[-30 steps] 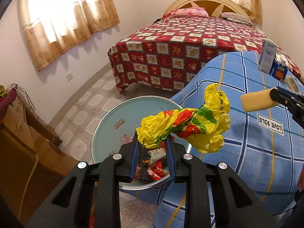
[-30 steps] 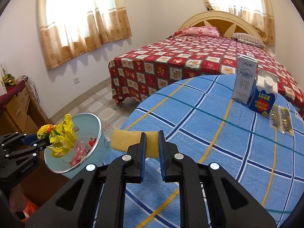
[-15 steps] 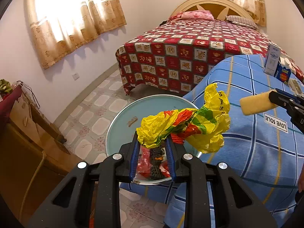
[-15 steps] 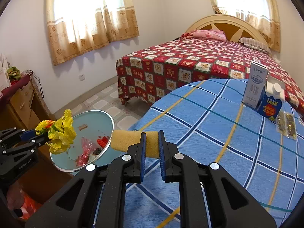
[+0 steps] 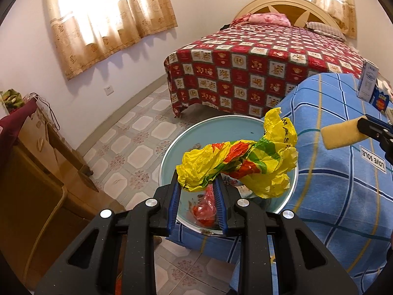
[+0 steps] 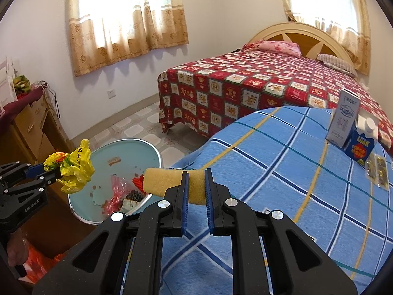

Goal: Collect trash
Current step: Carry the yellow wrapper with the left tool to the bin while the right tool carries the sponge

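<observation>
My left gripper (image 5: 196,184) is shut on a crumpled yellow, red and green plastic bag (image 5: 240,162), held over a round light-blue bin (image 5: 211,127) beside the table. In the right wrist view that bag (image 6: 73,169) hangs at the far left above the bin (image 6: 127,147), which holds red wrappers and other scraps. My right gripper (image 6: 196,184) is shut on a yellow sponge (image 6: 164,182) at the edge of the blue checked tablecloth (image 6: 282,172), close to the bin's rim. The sponge (image 5: 341,132) also shows at the right of the left wrist view.
Two cartons (image 6: 351,127) and small foil packets (image 6: 377,169) stand on the far right of the tablecloth. A bed with a red patterned cover (image 6: 258,83) lies behind. A wooden cabinet (image 5: 29,172) stands left of the bin on the tiled floor (image 5: 137,147).
Both grippers have shifted sideways with their loads; the bag now hangs further over the bin, and the sponge has come nearer to the bin's rim. Neither grip has altered.
</observation>
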Available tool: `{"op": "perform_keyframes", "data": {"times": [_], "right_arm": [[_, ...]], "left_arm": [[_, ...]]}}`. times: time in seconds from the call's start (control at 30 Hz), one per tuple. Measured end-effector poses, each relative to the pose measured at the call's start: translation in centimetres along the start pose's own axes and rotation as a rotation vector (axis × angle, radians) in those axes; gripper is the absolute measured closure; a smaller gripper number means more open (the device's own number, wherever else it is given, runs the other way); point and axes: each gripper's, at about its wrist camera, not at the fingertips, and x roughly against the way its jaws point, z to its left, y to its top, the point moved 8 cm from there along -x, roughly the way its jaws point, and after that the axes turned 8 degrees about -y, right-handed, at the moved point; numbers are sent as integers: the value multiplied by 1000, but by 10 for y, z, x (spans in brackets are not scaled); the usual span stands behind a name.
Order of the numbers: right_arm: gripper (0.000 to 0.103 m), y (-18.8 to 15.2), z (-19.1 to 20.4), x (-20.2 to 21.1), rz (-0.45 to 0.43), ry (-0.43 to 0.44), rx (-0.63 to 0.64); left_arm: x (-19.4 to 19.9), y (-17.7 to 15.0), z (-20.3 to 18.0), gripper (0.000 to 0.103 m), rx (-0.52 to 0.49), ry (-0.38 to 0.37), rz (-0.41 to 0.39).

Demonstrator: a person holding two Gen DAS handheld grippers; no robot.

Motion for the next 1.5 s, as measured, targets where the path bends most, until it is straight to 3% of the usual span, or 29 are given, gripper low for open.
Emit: {"op": "perform_keyframes", "data": {"times": [1.5], "right_arm": [[90,15,84,-37,22,69,150]], "left_arm": [[-10,1,67,77,116,87,0]]}}
